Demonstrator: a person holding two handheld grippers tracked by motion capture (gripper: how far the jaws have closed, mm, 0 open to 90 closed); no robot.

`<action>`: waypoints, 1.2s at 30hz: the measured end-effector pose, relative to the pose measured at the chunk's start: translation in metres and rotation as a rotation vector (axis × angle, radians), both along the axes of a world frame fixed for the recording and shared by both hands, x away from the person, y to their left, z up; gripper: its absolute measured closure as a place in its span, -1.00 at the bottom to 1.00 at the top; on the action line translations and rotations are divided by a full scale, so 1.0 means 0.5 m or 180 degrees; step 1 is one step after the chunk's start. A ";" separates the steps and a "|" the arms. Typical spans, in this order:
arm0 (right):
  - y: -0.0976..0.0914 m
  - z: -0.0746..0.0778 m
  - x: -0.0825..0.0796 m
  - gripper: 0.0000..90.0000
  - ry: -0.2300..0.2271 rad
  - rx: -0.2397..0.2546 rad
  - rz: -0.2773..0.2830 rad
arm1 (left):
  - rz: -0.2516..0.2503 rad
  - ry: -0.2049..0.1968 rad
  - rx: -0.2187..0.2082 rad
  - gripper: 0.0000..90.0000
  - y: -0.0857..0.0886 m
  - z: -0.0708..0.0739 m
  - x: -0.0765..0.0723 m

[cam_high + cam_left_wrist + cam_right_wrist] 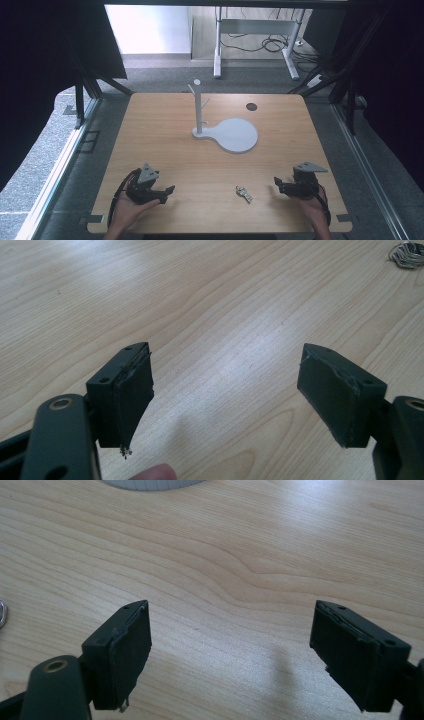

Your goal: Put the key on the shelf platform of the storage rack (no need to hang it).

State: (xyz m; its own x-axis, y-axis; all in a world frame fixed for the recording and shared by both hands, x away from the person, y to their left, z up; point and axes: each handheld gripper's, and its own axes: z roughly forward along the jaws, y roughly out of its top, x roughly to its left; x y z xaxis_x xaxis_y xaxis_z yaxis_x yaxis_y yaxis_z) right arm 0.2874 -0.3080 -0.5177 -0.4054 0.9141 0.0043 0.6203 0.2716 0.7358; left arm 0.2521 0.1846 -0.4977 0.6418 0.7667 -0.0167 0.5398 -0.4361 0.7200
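Note:
A small silvery metal object [244, 193], like a bunch of keys, lies on the wooden table [165, 140] near its front edge, between my two grippers. It also shows at the top right of the left gripper view [407, 252] and at the left edge of the right gripper view [2, 614]. A white peg stand [198, 107] rises from a round flat white base [235, 135] at mid-table. My left gripper [167, 194] [225, 395] is open and empty at the front left. My right gripper [278, 185] [230, 655] is open and empty at the front right.
A small dark round disc [251, 106] lies on the table behind the white base. The base's rim [150, 484] shows at the top of the right gripper view. Black frame posts and curtains flank the table. A grey desk frame [255, 30] stands on the floor beyond.

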 end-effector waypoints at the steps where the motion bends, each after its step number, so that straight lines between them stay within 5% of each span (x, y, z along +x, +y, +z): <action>1: -0.001 -0.001 0.000 -0.57 -0.0001 0.0003 0.0011 | 0.0006 0.0000 0.0005 -0.50 0.000 -0.001 0.000; 36: 0.008 -0.008 0.000 -0.33 0.0101 -0.0153 0.0229 | -0.0030 0.0032 0.0050 -0.50 -0.004 -0.004 0.001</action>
